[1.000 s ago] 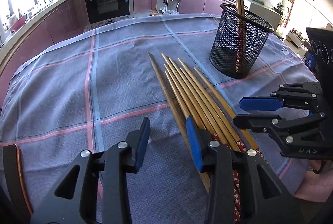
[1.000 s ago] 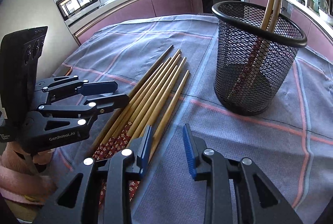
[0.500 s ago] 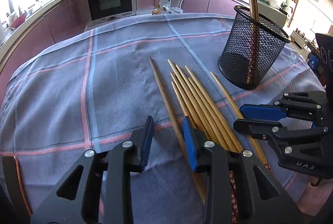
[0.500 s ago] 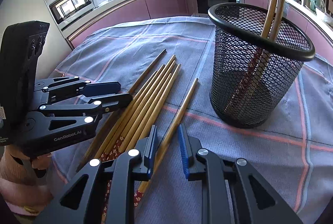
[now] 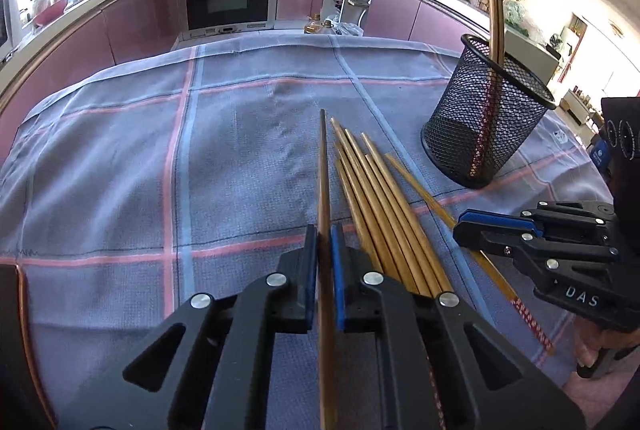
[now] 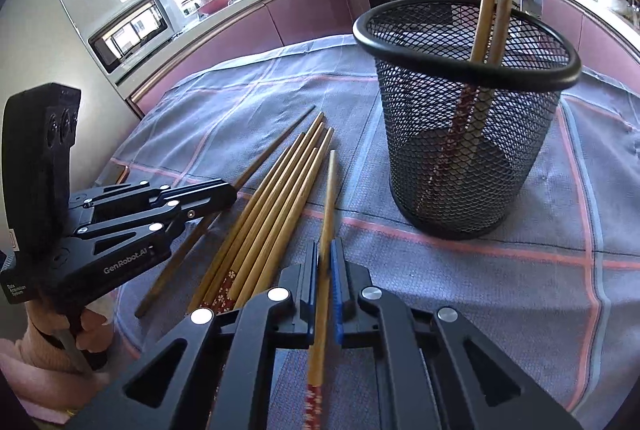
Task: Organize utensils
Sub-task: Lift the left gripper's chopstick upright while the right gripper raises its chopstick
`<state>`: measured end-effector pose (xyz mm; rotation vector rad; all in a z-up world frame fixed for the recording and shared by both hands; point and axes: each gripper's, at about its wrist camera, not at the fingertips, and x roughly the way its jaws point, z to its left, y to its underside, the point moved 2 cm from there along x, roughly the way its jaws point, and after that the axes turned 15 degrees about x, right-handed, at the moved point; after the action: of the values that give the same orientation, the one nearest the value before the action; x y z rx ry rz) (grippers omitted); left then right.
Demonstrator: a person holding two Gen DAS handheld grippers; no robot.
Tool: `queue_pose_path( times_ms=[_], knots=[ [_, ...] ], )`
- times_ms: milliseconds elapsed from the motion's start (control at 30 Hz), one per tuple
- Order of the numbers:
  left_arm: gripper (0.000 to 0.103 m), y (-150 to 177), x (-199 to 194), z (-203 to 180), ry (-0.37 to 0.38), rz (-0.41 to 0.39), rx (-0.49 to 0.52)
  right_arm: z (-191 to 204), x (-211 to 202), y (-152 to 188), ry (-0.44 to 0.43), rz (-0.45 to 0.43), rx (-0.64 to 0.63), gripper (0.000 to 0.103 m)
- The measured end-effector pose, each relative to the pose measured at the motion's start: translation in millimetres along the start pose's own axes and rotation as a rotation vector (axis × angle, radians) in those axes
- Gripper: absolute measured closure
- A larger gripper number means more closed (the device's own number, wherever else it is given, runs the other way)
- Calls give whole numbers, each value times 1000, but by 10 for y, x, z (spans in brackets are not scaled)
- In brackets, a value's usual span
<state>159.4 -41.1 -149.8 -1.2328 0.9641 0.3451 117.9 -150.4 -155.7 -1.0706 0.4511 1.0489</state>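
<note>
The left black two-finger tongs with blue pads (image 5: 324, 250) angle steeply downward, jaws clamped tight on one darker wooden chopstick (image 5: 323, 166). The right black tongs (image 6: 325, 262) tilt down likewise, pinching a single pale bamboo chopstick with a red patterned end (image 6: 327, 206). A hand in a pink sleeve (image 6: 60, 346) grips the left handle.

My left tongs (image 5: 324, 242) clamp one chopstick (image 5: 323, 166); the loose chopsticks (image 5: 376, 190) lie just right, my right tongs (image 5: 472, 230) beyond them.
</note>
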Motion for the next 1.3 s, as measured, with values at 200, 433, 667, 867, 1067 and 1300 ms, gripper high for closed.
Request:
queue_pose_path(
  times_ms=[200,433,667,867,1067,1300],
  knots=[
    [95,96,-137,-81,38,-8,24,74,-92,8,-48,-9,-31,99],
    [95,223,-125,-147,55,22,46,123,-30,10,-27,6,-49,95],
    [92,222,-83,-173,57,32,88,87,4,37,89,-11,-97,86],
    [90,154,-23,-146,60,30,93,86,58,49,102,-16,-114,96],
    [95,139,-1,-110,54,31,77,40,-57,18,13,-27,-65,98],
    [95,135,13,-95,61,33,78,148,21,14,-23,12,-107,98]
  ],
)
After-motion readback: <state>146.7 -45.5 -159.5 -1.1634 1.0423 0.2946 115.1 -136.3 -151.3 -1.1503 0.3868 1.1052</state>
